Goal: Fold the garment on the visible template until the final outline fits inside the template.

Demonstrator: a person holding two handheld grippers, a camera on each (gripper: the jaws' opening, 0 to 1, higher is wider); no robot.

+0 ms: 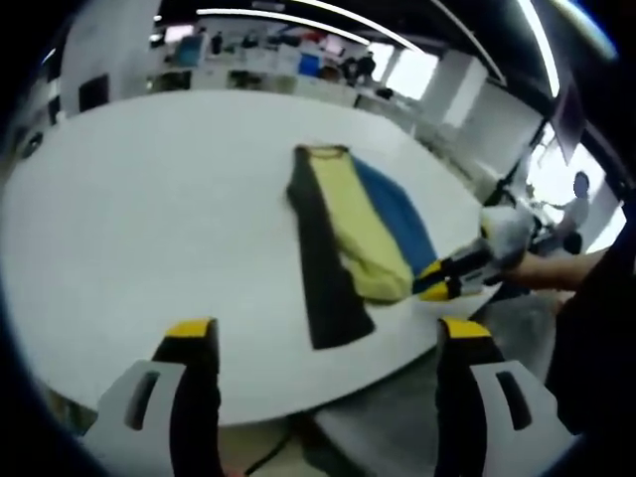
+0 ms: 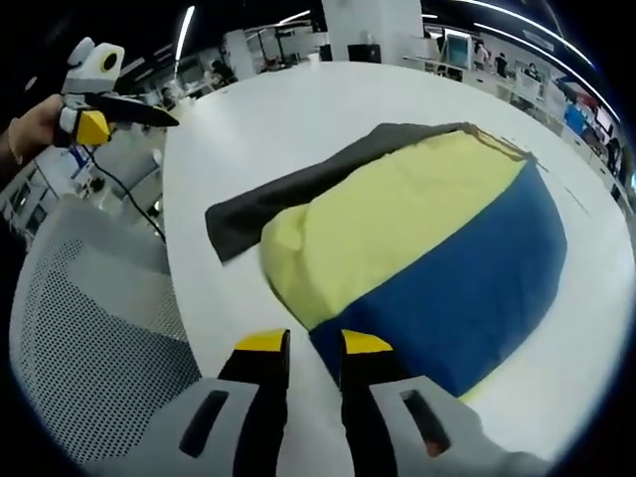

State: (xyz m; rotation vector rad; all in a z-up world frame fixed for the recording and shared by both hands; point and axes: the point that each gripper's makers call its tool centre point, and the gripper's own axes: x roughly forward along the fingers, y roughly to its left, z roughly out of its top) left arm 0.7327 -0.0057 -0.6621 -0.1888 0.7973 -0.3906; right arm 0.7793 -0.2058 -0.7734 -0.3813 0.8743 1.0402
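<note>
**Garment partly folded; right gripper at its near edge**

The garment (image 1: 353, 234), in yellow, blue and dark grey panels, lies centre-right in the left gripper view and at centre in the right gripper view (image 2: 417, 248). It rests on the round white table (image 1: 149, 219). It looks folded lengthwise into a narrow strip, with a dark grey flap (image 2: 268, 209) trailing toward the frame's left. No template outline can be made out, so fit cannot be judged; further folds probably remain.

Right gripper (image 2: 313, 343): jaws nearly together at the blue hem; whether cloth is pinched between them, cannot tell. Left gripper (image 1: 328, 328): jaws wide apart, holding nothing, well back from the garment. A mesh chair (image 2: 89, 338) sits lower left.
</note>
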